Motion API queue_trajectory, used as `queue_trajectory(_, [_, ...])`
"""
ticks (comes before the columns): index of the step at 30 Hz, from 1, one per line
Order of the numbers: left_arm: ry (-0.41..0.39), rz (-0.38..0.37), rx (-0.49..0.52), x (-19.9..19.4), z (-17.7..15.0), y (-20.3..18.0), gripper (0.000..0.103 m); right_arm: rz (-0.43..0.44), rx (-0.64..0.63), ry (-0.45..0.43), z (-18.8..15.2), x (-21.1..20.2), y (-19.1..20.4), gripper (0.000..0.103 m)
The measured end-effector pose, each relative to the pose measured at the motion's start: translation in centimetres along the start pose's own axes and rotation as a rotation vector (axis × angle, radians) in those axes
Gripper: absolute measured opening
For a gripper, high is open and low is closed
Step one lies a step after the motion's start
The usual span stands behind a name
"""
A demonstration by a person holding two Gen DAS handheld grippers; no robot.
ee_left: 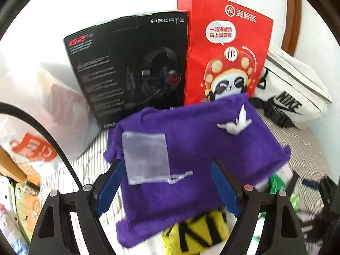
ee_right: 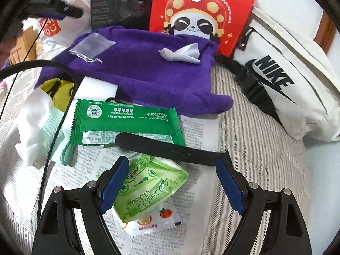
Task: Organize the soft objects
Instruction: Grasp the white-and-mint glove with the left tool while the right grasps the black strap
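A purple towel [ee_left: 191, 148] lies on the striped bed; it also shows in the right wrist view [ee_right: 144, 72]. On it rest a sheer white pouch [ee_left: 146, 155] [ee_right: 89, 45] and a crumpled white tissue [ee_left: 233, 123] [ee_right: 182, 53]. A yellow cloth with black marks [ee_left: 197, 233] [ee_right: 59, 89] sticks out from under the towel. My left gripper [ee_left: 167, 182] is open just above the towel. My right gripper [ee_right: 172, 180] is open over a light green packet [ee_right: 146, 189]. A green wrapper [ee_right: 127, 125] and a black strap [ee_right: 170, 146] lie beyond it.
A black headset box [ee_left: 131, 63], a red panda paper bag [ee_left: 225, 51] and a white Nike bag [ee_right: 282, 82] stand behind the towel. A white plastic bag [ee_left: 38, 114] is at the left. Printed paper [ee_right: 195, 191] lies under the packets. White tissue [ee_right: 31, 123] lies at the left.
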State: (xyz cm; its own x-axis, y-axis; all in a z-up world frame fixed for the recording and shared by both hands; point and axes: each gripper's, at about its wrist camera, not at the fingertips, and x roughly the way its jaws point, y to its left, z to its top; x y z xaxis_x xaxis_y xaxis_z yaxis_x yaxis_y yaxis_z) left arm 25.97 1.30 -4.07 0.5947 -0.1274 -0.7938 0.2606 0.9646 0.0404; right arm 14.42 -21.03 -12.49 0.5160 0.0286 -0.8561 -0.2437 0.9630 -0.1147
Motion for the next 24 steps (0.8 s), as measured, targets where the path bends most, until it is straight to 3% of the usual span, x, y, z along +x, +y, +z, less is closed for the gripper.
queue_trajectory(5, [0.010,0.042,-0.018,-2.1,-1.9,1.0,0.082,0.061,0.034,-0.019,1.0,1.4,-0.6,0.082])
queue_trajectory(7, [0.012,0.050,-0.035,-2.8,-2.6,1.5,0.082,0.103,0.023,-0.032,1.3,1.6,-0.5,0.066])
queue_trajectory(9, [0.022,0.052,-0.055,-3.3,-3.5,2.1,0.082,0.146,0.018,-0.023,1.6,1.4,-0.3,0.034])
queue_trajectory(12, [0.031,0.062,-0.088,-4.0,-5.0,3.0,0.082,0.132,-0.016,-0.035,2.0,0.6,0.2,0.020])
queue_trajectory(19, [0.072,0.044,-0.140,-3.8,-8.6,3.6,0.082,0.133,-0.012,-0.049,2.4,-0.8,-0.4,0.012])
queue_trajectory(24, [0.101,-0.013,-0.171,-2.6,-10.5,3.1,0.082,0.144,0.004,-0.007,3.2,1.6,-0.4,0.011])
